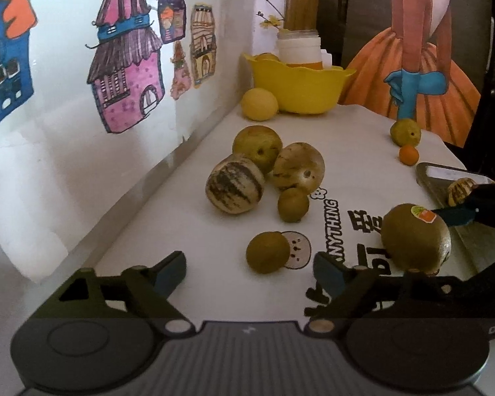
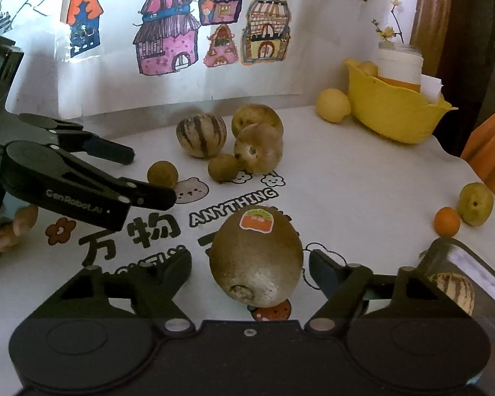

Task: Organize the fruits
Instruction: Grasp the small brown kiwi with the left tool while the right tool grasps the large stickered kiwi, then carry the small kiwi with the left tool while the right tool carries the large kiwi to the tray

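Observation:
A large kiwi with an orange sticker (image 2: 257, 257) lies on the white cloth between the open fingers of my right gripper (image 2: 250, 272); it also shows in the left wrist view (image 1: 415, 237). My left gripper (image 1: 250, 272) is open and empty, with a small brown fruit (image 1: 268, 252) just ahead of it; in the right wrist view that gripper (image 2: 142, 178) hovers near the same fruit (image 2: 162, 174). A cluster holds a striped melon (image 1: 235, 183), two pears (image 1: 257, 147) (image 1: 298, 165) and a small kiwi (image 1: 293, 204). A yellow bowl (image 1: 300, 85) stands at the back.
A lemon (image 1: 259, 104) lies beside the bowl. A green pear (image 1: 405, 132) and a small orange (image 1: 408, 155) sit near the right edge. A grey tray (image 2: 472, 274) with a striped fruit (image 2: 455, 290) is at the right. A white jar (image 1: 298, 48) stands behind the bowl. The drawing-covered wall borders the left.

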`<state>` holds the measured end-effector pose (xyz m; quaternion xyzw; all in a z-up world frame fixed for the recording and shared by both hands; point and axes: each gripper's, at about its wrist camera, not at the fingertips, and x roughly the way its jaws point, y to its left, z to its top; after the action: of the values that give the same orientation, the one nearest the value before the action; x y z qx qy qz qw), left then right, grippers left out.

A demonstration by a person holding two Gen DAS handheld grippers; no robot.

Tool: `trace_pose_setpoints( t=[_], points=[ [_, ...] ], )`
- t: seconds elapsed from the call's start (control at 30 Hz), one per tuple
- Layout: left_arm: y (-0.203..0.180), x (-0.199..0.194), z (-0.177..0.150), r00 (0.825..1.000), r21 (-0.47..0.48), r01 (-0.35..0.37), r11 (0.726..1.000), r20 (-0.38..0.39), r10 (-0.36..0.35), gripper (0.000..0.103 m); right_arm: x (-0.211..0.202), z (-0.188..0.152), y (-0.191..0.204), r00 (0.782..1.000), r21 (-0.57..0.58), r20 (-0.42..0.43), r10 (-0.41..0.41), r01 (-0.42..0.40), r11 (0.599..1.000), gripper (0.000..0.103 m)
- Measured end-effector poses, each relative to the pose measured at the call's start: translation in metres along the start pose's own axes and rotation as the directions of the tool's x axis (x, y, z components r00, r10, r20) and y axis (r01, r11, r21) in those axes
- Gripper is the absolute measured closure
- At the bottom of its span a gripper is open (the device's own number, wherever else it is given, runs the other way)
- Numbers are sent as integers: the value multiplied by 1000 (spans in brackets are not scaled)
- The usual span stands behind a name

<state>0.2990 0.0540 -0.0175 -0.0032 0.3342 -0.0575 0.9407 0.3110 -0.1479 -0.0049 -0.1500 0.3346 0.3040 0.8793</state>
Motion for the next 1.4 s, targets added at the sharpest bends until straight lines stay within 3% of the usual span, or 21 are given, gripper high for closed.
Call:
trace_pose_setpoints(
  t=[0.27,0.63,0.83,1.4],
  points=[
    [1,0,1,1000,-5,9,1000,9,-9,38,2,1,-2,1000,17,-2,6,-6,1000,36],
    [-3,2,3,999,22,40,999,12,-40,71,2,1,0,1000,0,4,-6,6,1000,39],
    [-6,1,2,999,40,41,998,11,-41,72,2,1,-1,1000,6,5,-15,15,1000,44],
    [-11,-22,-9,997,19,67,998,-28,-66,72,-12,-5,9,1000,-7,-10,6,-7,1000,45]
  ],
)
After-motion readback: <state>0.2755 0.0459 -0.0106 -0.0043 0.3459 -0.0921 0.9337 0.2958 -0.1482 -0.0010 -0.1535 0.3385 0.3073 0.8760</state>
